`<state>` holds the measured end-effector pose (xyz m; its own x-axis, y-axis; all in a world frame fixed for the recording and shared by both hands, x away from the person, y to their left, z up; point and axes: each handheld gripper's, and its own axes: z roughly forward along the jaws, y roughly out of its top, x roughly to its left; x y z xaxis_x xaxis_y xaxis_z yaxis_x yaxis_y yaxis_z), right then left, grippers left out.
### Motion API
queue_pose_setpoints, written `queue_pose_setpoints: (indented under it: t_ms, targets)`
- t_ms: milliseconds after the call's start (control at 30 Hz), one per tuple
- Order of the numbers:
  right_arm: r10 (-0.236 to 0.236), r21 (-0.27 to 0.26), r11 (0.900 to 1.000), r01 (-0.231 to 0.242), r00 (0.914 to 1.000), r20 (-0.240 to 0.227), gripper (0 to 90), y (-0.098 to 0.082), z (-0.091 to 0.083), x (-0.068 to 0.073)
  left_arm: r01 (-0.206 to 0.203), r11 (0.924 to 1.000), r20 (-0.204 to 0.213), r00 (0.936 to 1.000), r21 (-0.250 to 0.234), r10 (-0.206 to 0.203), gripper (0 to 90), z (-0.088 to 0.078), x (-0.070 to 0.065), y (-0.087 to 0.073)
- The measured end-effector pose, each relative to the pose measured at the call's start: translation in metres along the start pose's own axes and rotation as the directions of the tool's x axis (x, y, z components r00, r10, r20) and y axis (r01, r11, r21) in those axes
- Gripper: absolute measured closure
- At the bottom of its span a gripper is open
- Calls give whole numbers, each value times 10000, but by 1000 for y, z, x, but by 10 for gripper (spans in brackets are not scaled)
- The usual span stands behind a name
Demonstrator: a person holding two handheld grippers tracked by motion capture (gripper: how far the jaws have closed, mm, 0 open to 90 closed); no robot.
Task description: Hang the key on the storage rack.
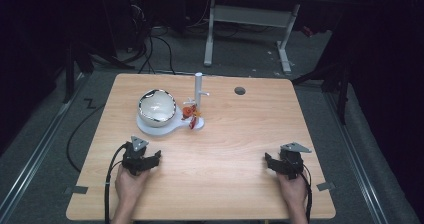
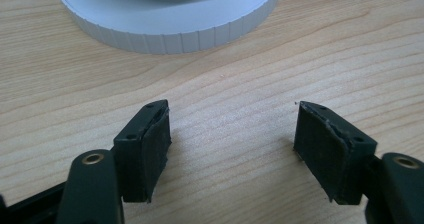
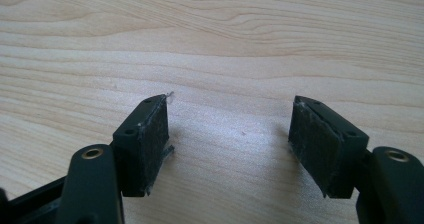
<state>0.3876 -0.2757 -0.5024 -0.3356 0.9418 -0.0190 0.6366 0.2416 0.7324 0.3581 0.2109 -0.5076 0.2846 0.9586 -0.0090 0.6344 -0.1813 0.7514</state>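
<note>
A: Where did the two grippers sit?
B: Both rested low over the near part of the wooden desk (image 1: pixel 225 149), the left gripper (image 1: pixel 142 160) near the left edge and the right gripper (image 1: pixel 282 165) well apart near the right one, each in a hand.
A: Were they grasping anything?
B: No. Each was released, jaws wide, with bare wood between the pads (image 2: pixel 150 149).
A: And the nearest thing?
B: A white stand (image 1: pixel 172 126) lay just beyond the left gripper, its ribbed rim (image 2: pixel 165 36) near the jaws but not touching. It carried a shiny bowl (image 1: pixel 156 107), beside an upright white post (image 1: pixel 198 89) with small orange and red pieces (image 1: pixel 190 115) at its foot.
</note>
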Motion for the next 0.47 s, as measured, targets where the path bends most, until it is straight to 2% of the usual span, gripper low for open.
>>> queue_pose_setpoints:
  t_ms: [467]
  targets:
    - [10,3,10000,-10,10000,0,327,0,0,0,13,10000,39,10000,19,-13,292,0,-1,0]
